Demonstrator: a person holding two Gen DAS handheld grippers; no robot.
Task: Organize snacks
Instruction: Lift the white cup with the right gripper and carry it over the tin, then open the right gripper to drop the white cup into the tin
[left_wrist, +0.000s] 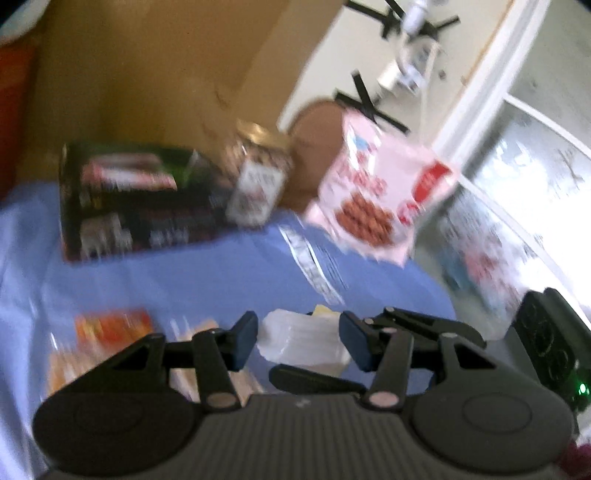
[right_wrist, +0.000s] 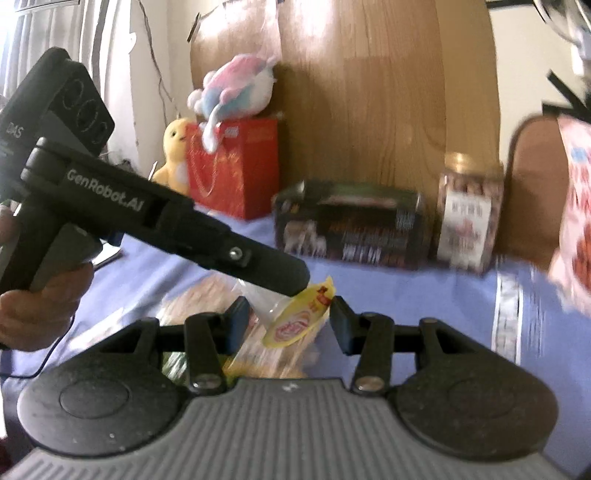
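A clear snack bag with a yellow label (right_wrist: 299, 321) hangs just above the blue tablecloth (right_wrist: 406, 295). My right gripper (right_wrist: 288, 325) has a finger on each side of it, and the pads seem to press on it. My left gripper (right_wrist: 295, 284) reaches in from the left onto the bag's clear top. In the left wrist view that crumpled plastic (left_wrist: 303, 339) fills the gap of the left gripper (left_wrist: 299, 339). At the table's back stand a dark snack box (left_wrist: 136, 199), a gold-lidded jar (left_wrist: 258, 181) and a pink snack bag (left_wrist: 369, 192).
An orange packet (left_wrist: 110, 325) lies on the cloth at the near left. A red gift bag (right_wrist: 236, 166) with plush toys (right_wrist: 236, 81) stands at the far left. A wooden board and a brown chair back (right_wrist: 535, 184) close off the rear. A hand (right_wrist: 37, 306) holds the left gripper.
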